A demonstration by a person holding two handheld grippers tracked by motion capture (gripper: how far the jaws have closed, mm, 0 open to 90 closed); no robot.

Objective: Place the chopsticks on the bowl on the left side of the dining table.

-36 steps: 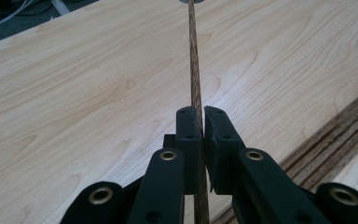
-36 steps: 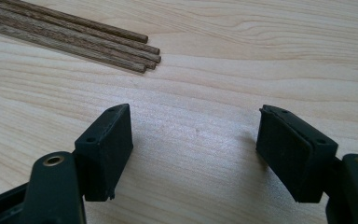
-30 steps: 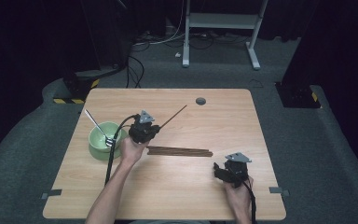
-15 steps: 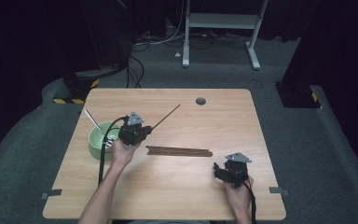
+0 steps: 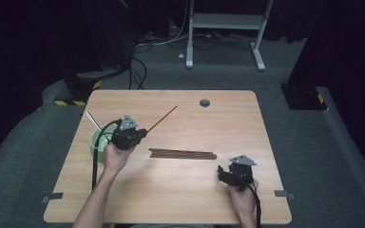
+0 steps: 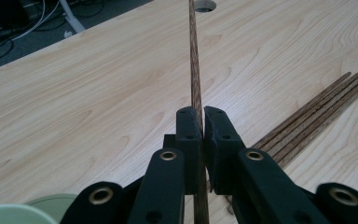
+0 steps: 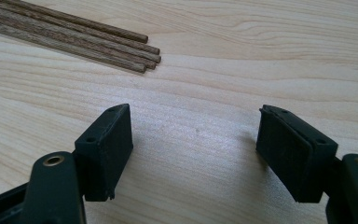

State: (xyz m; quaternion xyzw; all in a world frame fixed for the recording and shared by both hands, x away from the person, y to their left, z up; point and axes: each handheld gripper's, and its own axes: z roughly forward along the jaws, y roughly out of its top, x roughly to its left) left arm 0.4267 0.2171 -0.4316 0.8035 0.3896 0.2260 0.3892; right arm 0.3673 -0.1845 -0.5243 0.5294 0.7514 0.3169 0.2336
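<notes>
1 chopstick (image 5: 161, 118) carried leftward, left gripper (image 5: 140, 134) clamped

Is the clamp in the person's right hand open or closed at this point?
Open. In its own view the right gripper has its two black jaws standing wide apart, with bare wooden table between them and the bundle of chopsticks lying beyond.

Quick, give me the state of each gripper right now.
Left gripper: shut on a single wooden chopstick, held above the table.
Right gripper: open, holding nothing, resting near the chopstick bundle.
</notes>
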